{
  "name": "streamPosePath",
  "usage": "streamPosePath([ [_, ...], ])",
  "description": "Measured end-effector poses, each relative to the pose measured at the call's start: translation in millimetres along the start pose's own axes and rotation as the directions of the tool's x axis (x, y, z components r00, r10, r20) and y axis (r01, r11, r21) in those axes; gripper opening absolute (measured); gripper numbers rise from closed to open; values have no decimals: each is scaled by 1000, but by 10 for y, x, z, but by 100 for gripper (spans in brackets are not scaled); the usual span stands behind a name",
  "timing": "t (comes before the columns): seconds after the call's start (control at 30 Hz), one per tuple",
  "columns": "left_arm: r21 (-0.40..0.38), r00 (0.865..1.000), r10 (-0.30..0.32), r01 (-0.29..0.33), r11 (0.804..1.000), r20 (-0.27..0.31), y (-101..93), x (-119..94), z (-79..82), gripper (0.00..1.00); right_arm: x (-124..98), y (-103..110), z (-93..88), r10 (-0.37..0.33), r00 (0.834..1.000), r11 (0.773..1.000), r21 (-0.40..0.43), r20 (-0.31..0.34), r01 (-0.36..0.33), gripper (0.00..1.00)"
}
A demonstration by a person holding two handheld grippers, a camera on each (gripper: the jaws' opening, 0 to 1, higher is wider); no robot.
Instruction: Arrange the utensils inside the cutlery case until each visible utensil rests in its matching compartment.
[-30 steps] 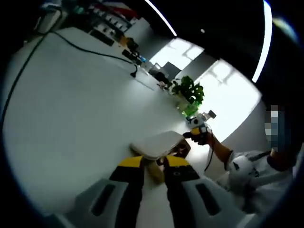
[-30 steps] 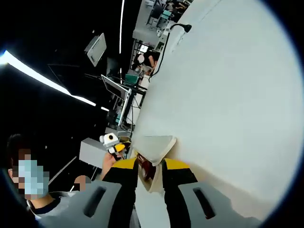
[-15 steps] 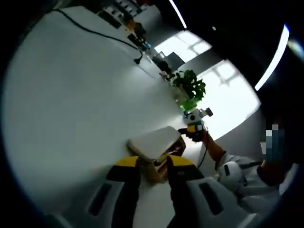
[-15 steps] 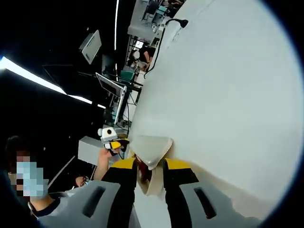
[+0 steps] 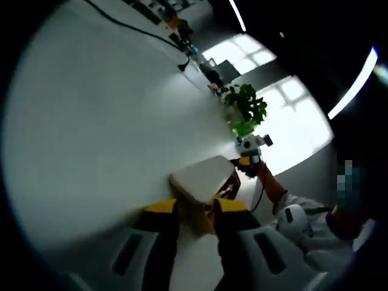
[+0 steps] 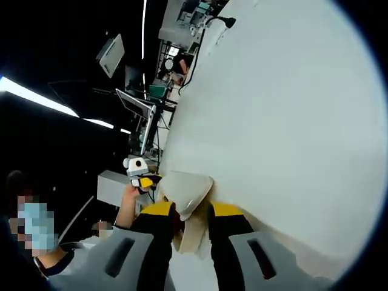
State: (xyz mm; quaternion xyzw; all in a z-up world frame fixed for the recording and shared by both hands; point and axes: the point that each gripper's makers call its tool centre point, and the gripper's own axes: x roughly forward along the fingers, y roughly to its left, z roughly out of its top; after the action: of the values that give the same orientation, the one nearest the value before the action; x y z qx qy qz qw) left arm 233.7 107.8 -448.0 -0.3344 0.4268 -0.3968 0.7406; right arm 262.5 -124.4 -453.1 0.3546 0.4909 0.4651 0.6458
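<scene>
- White table [image 5: 91, 121] sprawls wide, smooth and matte, a black cable [image 5: 127, 27] snaking across its far side.
- Cutlery case [image 5: 203, 179], pale, flat with rounded corners, is gripped at both ends, likely to steady or reposition it near the table's edge.
- Left gripper [image 5: 197, 212] is clamped on one end of the case; the yellow-tipped jaws pinch its beige rim.
- Right gripper [image 6: 191, 213] bites the opposite end likewise.
- Utensils inside? Can't tell.
- Leafy plant [image 5: 245, 109] far off.

White table [image 5: 91, 121], bright windows [image 5: 291, 121], ceiling light strips [image 6: 36, 97].
</scene>
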Motion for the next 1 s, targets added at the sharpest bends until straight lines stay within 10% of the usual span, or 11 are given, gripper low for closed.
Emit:
streamPosePath([
  [1.0,91,997,23,-29,995,67,-109,29,131,12,76,163,39,-3,1000,998,-60,-30,1,7],
])
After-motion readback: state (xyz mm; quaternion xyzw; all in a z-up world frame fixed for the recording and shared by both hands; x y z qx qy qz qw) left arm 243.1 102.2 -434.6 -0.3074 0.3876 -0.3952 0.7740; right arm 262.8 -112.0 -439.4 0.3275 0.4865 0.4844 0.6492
